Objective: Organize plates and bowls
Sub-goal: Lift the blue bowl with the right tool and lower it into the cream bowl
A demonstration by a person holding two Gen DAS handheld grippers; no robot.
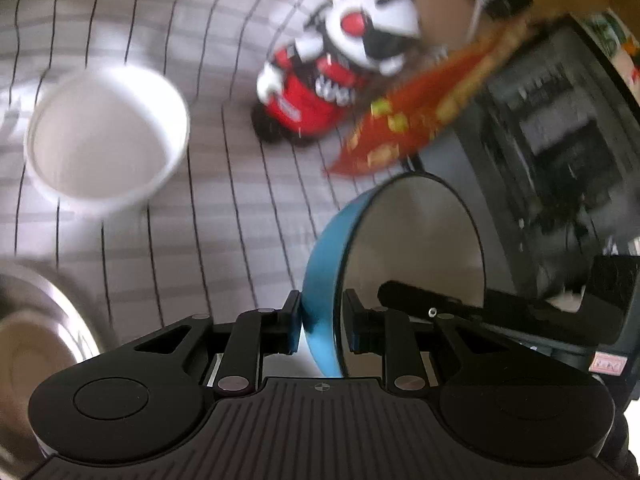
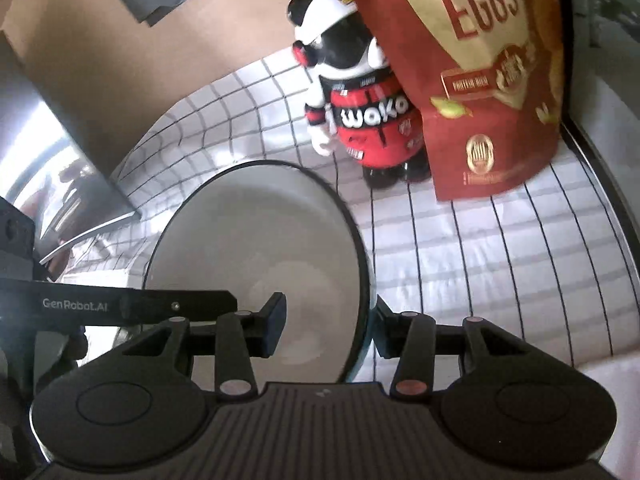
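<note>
A blue bowl with a pale inside (image 1: pixel 412 248) is tipped on edge above the checked cloth. My left gripper (image 1: pixel 320 328) is shut on its rim, one finger on the blue outside and one inside. The same bowl (image 2: pixel 256 248) fills the right wrist view. My right gripper (image 2: pixel 330 328) straddles its rim with the jaws wide; the right pad looks to touch the outer wall, the left pad stands inside, off the wall. A white bowl (image 1: pixel 106 136) sits upright on the cloth at the left. The other gripper's arm shows in each view.
A red and white panda figure (image 2: pixel 360 112) and a red snack bag (image 2: pixel 480 80) stand on the cloth behind the bowl. A steel basin (image 1: pixel 36 332) lies at the lower left. A dark appliance (image 1: pixel 560 140) stands at the right, and a metal box (image 2: pixel 52 168) at the left.
</note>
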